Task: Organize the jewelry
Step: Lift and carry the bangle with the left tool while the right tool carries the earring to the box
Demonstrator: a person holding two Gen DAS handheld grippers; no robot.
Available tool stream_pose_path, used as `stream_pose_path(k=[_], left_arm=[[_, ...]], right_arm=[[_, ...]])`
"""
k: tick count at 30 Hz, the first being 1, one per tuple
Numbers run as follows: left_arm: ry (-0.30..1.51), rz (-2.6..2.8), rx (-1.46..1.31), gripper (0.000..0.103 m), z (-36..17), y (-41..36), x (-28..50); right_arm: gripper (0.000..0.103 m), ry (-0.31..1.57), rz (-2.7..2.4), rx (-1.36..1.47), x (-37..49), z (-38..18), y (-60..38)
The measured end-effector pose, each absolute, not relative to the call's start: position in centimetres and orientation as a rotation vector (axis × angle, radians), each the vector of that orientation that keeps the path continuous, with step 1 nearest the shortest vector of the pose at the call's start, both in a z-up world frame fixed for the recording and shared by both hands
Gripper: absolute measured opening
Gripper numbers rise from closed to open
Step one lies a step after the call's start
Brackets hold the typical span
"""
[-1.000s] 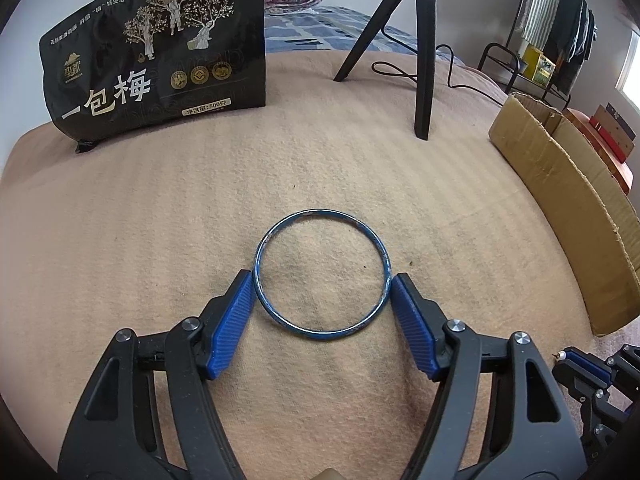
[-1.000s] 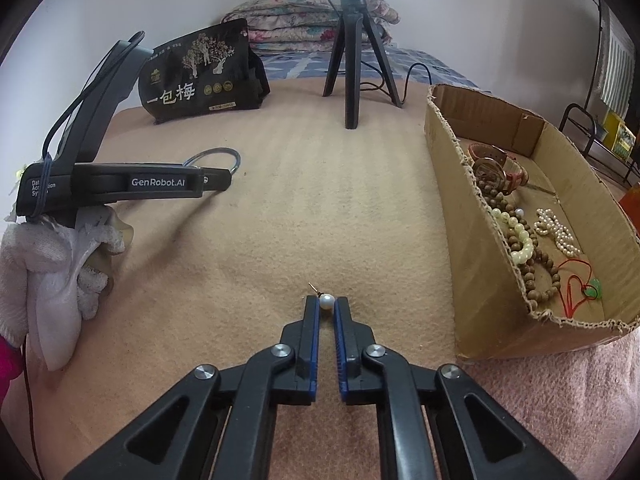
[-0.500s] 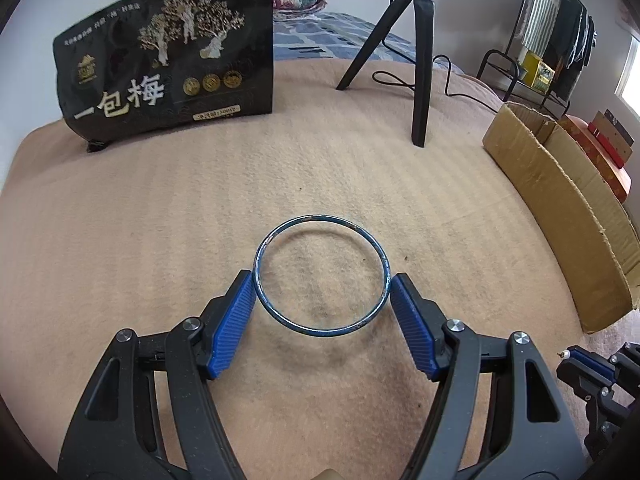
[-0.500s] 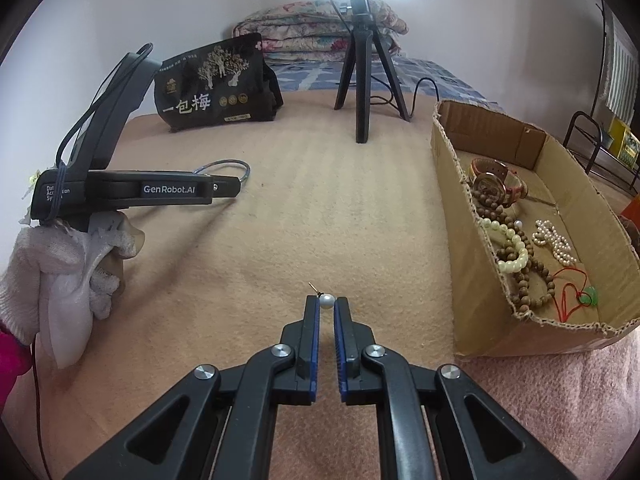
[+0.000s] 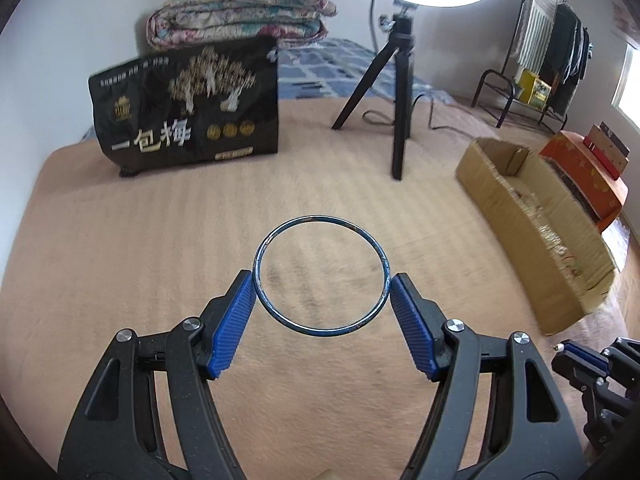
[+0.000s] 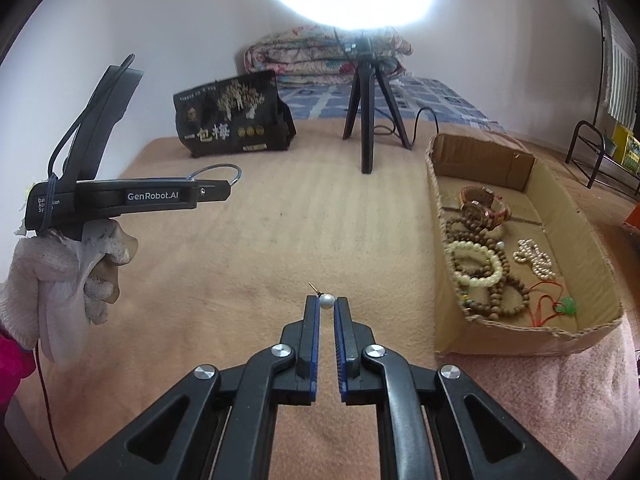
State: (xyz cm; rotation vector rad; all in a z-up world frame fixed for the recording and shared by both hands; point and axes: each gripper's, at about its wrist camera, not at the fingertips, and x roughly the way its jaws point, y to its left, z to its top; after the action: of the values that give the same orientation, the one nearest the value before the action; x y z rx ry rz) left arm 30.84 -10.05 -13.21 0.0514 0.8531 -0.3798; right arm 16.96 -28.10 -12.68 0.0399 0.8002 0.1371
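Observation:
My left gripper (image 5: 322, 284) is shut on a thin blue bangle (image 5: 376, 248), its blue pads pressing the ring's two sides, and holds it in the air above the tan blanket. In the right wrist view the left gripper (image 6: 224, 192) is at the left with the bangle (image 6: 236, 170) sticking out of it. My right gripper (image 6: 327, 302) is shut on a pearl earring (image 6: 327, 301) at its tips and holds it above the blanket. A cardboard box (image 6: 532, 172) at the right holds bead bracelets (image 6: 476, 268), a watch (image 6: 480, 208) and a pearl strand (image 6: 534, 258). The box also shows in the left wrist view (image 5: 496, 196).
A black snack bag (image 5: 188, 120) stands at the back of the blanket. A black tripod (image 5: 400, 120) with a ring light and cable stands behind the middle. A folded quilt (image 5: 240, 12) lies farther back. An orange box (image 5: 584, 172) sits beyond the cardboard box.
Both grippers have risen off the blanket with their loads. The left one lifted the bangle and tilted up, so more of the room shows. Both grips are unchanged.

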Motion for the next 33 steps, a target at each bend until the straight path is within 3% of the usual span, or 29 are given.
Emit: stream_pose_path(k=[16,33], left_arm=[[0.767,-0.498,0.075,0.071,-7.6,-17.7,27.5],[0.788,-0.586,0.085,0.071,-8.0,-27.7,30.1]], right_arm=[[0.004,0.725,0.070,0.093,13.6,-8.0,-34.4],[0.005,0.733,-0.017,0.110,15.1,-7.5,-41.3]])
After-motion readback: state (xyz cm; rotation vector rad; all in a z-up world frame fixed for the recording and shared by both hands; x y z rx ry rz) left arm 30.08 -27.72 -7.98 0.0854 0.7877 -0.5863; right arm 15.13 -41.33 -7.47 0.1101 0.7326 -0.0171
